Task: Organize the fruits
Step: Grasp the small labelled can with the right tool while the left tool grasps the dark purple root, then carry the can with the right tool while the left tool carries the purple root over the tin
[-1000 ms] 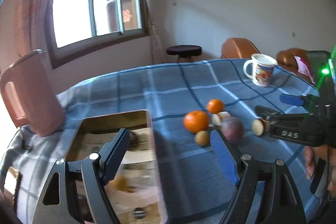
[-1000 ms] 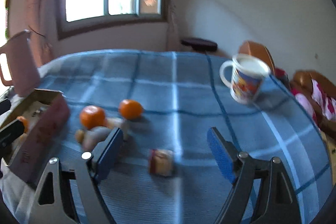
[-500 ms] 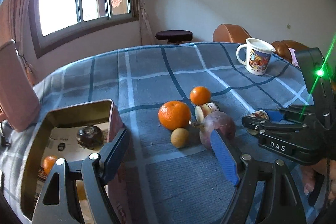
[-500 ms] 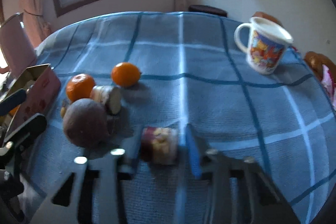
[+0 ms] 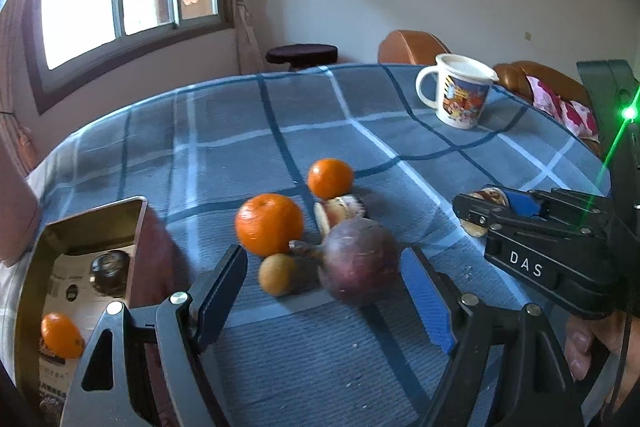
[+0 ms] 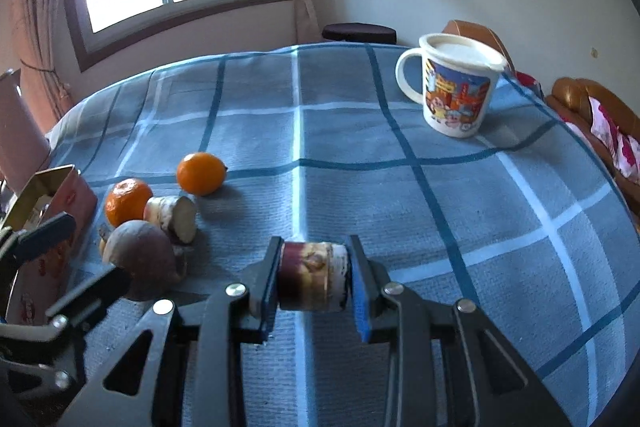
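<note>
- The right hand-held gripper [image 6: 314, 277] is closed on a cut fruit piece [image 6: 312, 277]; the pads are seen pressed on its two flat ends, and the piece rests on or just above the counter [image 6: 440, 207] (which cannot be told).
- Its jaws have just been closing, with the piece between them.
- The left hand-held gripper [image 5: 324, 291] is held wide open and empty, its fingers on either side of a purple fruit [image 5: 358, 261] and a small brown fruit [image 5: 277, 274], with neither touched.
- Just beyond these, two oranges [image 5: 269, 224] and another cut piece [image 5: 338, 211] are clustered, touching or nearly so.
- An open box [image 5: 86, 227] at the near left holds an orange and a dark fruit; the clamped piece is judged bound for it.
- Risks, as judged: the piece could slip or be crushed, since only its ends are gripped; the cluster could be knocked and set rolling by the left fingers; the two grippers, working near each other, could collide on the way to the box.
- A mug [image 6: 456, 91] stands well apart at the far right.
</note>
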`<state>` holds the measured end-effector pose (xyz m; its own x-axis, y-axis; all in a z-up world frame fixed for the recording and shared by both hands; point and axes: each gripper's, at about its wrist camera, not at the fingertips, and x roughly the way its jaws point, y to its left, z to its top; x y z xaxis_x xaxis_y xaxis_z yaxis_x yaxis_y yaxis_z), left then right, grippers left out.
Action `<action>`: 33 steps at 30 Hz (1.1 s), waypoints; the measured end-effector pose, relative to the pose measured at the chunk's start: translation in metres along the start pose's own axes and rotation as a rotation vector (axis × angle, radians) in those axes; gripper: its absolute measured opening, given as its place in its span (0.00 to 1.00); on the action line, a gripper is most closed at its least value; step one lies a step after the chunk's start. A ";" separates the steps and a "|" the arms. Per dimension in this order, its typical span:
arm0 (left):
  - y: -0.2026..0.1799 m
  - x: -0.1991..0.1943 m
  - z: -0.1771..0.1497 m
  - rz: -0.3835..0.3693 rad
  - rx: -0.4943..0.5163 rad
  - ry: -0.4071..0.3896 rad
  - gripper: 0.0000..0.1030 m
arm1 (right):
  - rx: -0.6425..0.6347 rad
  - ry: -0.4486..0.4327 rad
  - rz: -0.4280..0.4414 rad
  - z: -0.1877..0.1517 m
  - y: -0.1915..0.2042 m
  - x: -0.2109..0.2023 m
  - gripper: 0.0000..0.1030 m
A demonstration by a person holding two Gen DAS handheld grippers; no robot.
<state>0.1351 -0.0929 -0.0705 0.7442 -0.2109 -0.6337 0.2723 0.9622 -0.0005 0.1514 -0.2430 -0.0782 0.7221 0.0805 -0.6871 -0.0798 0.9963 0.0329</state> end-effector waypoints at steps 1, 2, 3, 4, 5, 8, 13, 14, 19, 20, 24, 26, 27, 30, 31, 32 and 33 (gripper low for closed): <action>-0.001 0.003 0.001 -0.006 -0.001 0.008 0.78 | 0.004 0.001 0.002 0.000 -0.001 0.001 0.32; -0.002 0.006 0.002 -0.010 -0.002 0.016 0.78 | 0.004 -0.001 0.000 0.000 -0.001 0.000 0.32; -0.003 0.008 0.003 -0.012 0.000 0.019 0.78 | 0.003 -0.002 -0.002 0.000 0.000 0.000 0.32; -0.005 0.010 0.004 -0.015 0.003 0.025 0.78 | -0.001 -0.003 -0.005 0.000 0.001 0.000 0.32; -0.007 0.014 0.005 -0.023 0.006 0.038 0.78 | -0.008 -0.001 -0.008 0.000 0.002 0.000 0.32; -0.013 0.023 0.006 -0.034 0.027 0.074 0.65 | -0.022 0.014 -0.002 0.001 0.004 0.004 0.33; -0.015 0.026 0.005 -0.071 0.036 0.093 0.49 | -0.020 0.027 0.015 0.000 0.003 0.006 0.33; -0.014 0.025 0.005 -0.074 0.033 0.092 0.49 | -0.019 0.023 0.014 0.000 0.003 0.005 0.33; -0.010 0.020 0.005 -0.075 0.013 0.065 0.49 | -0.023 0.000 0.021 0.000 0.004 0.001 0.33; -0.009 0.018 0.005 -0.072 0.009 0.056 0.49 | -0.025 -0.007 0.023 -0.001 0.005 -0.001 0.33; -0.007 0.014 0.006 -0.061 -0.002 0.028 0.49 | -0.036 -0.018 0.029 -0.001 0.007 -0.003 0.33; -0.005 0.011 0.006 -0.052 -0.011 0.015 0.49 | -0.045 -0.028 0.032 -0.001 0.009 -0.005 0.33; -0.004 0.011 0.006 -0.052 -0.014 0.011 0.49 | -0.049 -0.034 0.038 -0.001 0.010 -0.006 0.33; -0.002 0.007 0.006 -0.045 -0.022 -0.012 0.49 | -0.057 -0.053 0.044 -0.001 0.011 -0.009 0.33; -0.002 0.005 0.006 -0.041 -0.024 -0.018 0.49 | -0.059 -0.059 0.048 -0.002 0.011 -0.011 0.33; -0.002 0.004 0.006 -0.037 -0.026 -0.025 0.49 | -0.063 -0.065 0.056 -0.002 0.012 -0.012 0.33; -0.001 0.003 0.006 -0.033 -0.028 -0.033 0.49 | -0.065 -0.070 0.059 -0.002 0.012 -0.013 0.33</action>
<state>0.1402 -0.0956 -0.0678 0.7547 -0.2481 -0.6074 0.2807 0.9588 -0.0428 0.1400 -0.2321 -0.0702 0.7609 0.1435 -0.6328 -0.1667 0.9857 0.0231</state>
